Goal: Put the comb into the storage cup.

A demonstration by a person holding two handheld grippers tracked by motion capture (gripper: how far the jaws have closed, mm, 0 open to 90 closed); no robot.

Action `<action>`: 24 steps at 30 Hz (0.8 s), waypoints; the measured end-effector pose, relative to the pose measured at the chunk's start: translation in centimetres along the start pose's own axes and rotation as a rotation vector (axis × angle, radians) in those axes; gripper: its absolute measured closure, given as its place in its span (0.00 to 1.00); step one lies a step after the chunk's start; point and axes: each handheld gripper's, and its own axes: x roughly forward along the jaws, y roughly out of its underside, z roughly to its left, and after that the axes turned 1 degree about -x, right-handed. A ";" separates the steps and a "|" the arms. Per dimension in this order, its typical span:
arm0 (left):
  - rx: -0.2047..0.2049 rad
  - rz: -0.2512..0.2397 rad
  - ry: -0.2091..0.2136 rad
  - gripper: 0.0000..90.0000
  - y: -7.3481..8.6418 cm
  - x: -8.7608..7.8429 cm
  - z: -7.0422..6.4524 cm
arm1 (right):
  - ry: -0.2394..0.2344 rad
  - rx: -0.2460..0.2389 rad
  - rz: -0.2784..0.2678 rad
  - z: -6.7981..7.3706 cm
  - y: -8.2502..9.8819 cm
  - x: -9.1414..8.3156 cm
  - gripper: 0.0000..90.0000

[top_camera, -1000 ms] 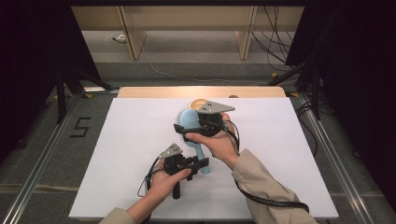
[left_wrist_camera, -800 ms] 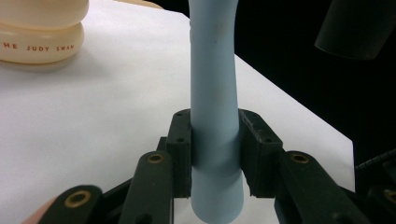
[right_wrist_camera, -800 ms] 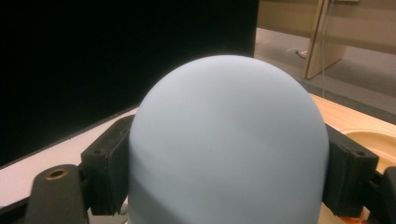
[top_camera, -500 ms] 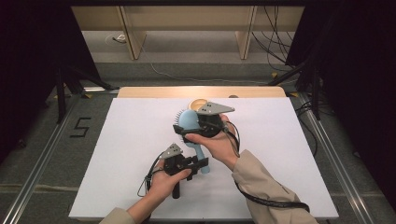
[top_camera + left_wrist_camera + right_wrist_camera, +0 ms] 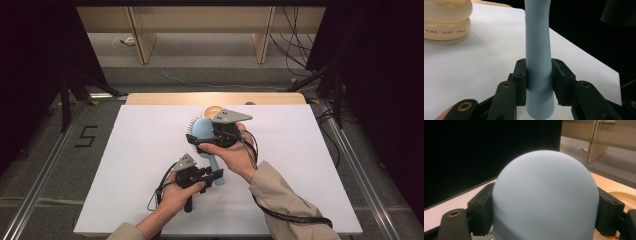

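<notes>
I am gripping the blue hairbrush (image 5: pixel 205 137) at the frame's centre with both claws, my left gripper (image 5: pixel 212 176) closed on its handle below, my right gripper (image 5: pixel 216 131) clamping its head above.

Hairbrush (image 5: pixel 545 197) bristles hidden behind its head

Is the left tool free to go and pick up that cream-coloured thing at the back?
Probably not yet: the left tool is clamped on the blue brush's handle. The cream-coloured thing sits unobstructed on the table.
</notes>
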 end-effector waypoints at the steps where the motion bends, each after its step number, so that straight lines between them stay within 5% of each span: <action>1: 0.002 -0.003 0.000 0.73 0.0 0.0 0.0 | 0.000 0.000 -0.001 0.0 0.0 0.0 0.23; 15: 0.061 -0.001 -0.027 0.65 -0.1 -0.2 0.0 | 0.010 0.004 -0.034 -0.2 -0.4 -0.7 0.23; 24: 0.168 0.095 -0.063 0.36 0.0 -0.6 -0.2 | 0.034 0.006 -0.056 -0.8 -0.6 -1.3 0.23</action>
